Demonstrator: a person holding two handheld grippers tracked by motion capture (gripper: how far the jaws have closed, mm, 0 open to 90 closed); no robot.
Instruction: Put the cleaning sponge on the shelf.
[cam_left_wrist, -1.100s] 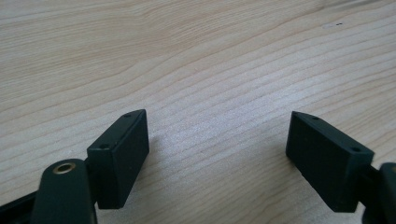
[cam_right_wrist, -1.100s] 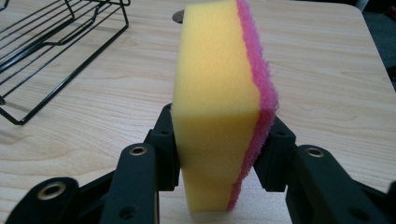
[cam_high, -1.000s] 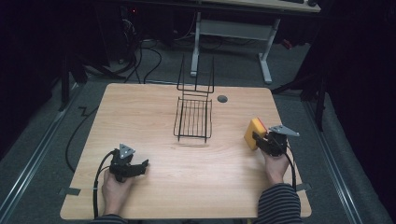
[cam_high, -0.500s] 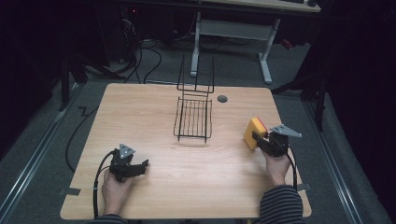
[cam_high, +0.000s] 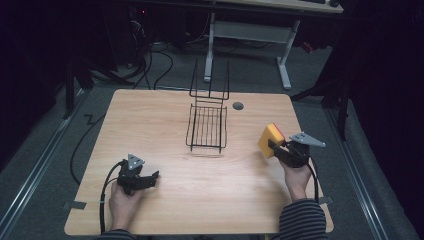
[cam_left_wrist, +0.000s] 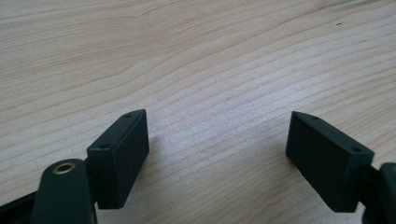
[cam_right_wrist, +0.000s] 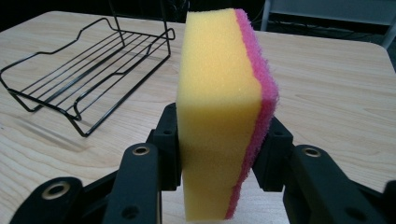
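A: Nearest the wire rack's (cam_high: 207, 127) near-left side: left gripper (cam_high: 149, 178) resting low on the wooden table (cam_high: 150, 125), jaws spread wide, nothing between them.

B: And right of the rack?

A: Right gripper (cam_high: 271, 145) clamped on a yellow sponge (cam_right_wrist: 219, 107) with a pink scouring face, held upright on edge, off the tabletop, well apart from the rack's right rim.

B: Grip sound?

A: Looks so; pads (cam_right_wrist: 169, 140) pressing both broad faces low down, foam slightly squeezed.

B: Best way into the rack, then?

A: Probably carry across above the rim, clear the tall wire back, tip flat over the floor bars, lower until seated, only then loosen. No dragging over the front lip; light rack likely to slide.
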